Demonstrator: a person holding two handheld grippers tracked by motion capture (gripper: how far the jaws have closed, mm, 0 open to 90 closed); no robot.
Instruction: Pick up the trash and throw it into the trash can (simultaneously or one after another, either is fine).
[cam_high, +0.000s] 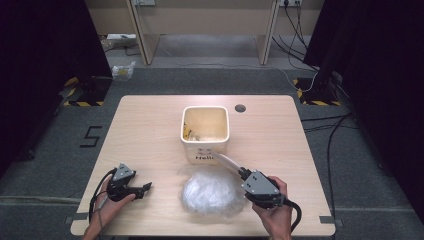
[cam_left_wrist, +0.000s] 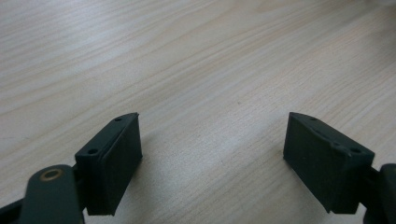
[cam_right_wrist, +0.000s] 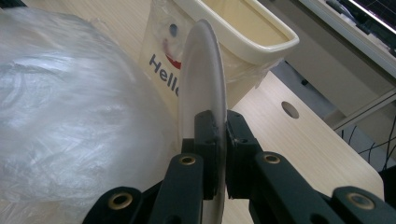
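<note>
Right now the right gripper (cam_right_wrist: 219, 154) has its jaws clamped on the edge of a thin white disc (cam_right_wrist: 201, 79), probably a disposable plate, held on edge and tilted toward the cream bin (cam_high: 205, 131) printed "Hello". In the high view the disc (cam_high: 227, 162) sits just in front of the bin's near wall, beside the crumpled clear plastic bag (cam_high: 210, 192) on the bench (cam_high: 150, 125). The step in hand looks like tipping the disc into the bin. To do it well, I would lift until the disc's far edge clears the rim, carry it over the opening, and only then release; the grip is near the rim, so a slow, steady wrist should stop it from pivoting or catching the bag. The left gripper (cam_left_wrist: 212, 154) rests low over bare bench, jaws wide apart and empty.
</note>
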